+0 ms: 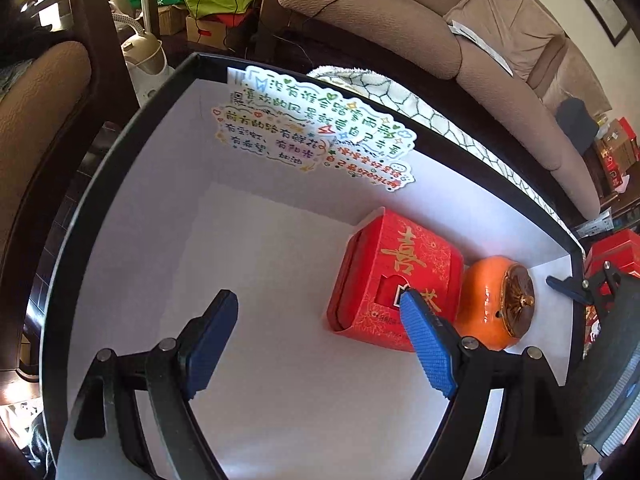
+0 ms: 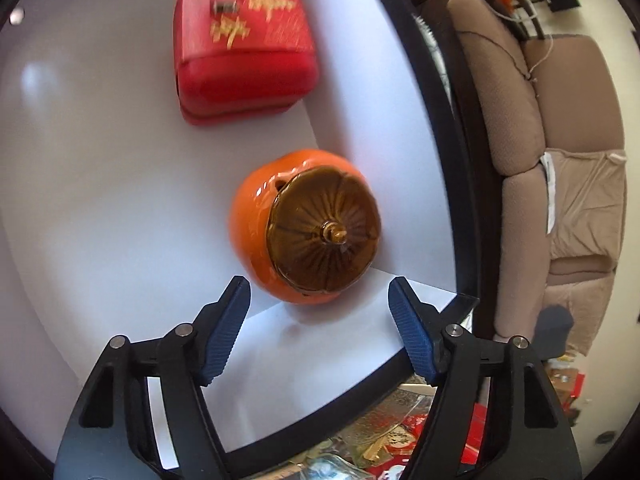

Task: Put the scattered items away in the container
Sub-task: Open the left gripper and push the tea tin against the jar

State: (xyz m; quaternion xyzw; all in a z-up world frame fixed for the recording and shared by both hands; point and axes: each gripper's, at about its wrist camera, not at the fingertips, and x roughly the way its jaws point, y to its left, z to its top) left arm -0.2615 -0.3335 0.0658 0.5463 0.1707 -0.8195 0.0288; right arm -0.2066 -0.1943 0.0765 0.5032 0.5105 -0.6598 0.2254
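A white-lined container with a black rim point(image 1: 120, 152) holds a red box with gold characters point(image 1: 404, 264), an orange persimmon-shaped jar with a brown lid point(image 1: 496, 304) and colourful text stickers point(image 1: 320, 128). My left gripper point(image 1: 320, 300) is open and empty above the container floor, its right finger in front of the red box. My right gripper point(image 2: 320, 292) is open and empty, just above the jar point(image 2: 308, 224) near the container's corner. The red box point(image 2: 244, 48) lies beyond the jar. The container rim also shows in the right wrist view point(image 2: 440, 120).
A beige sofa point(image 1: 460, 40) runs behind the container, also in the right wrist view point(image 2: 560, 160). A patterned white cloth point(image 1: 400, 96) lies by the far rim. Red boxes point(image 1: 612, 252) and packets point(image 2: 400, 440) sit outside. A wooden chair point(image 1: 48, 120) stands left.
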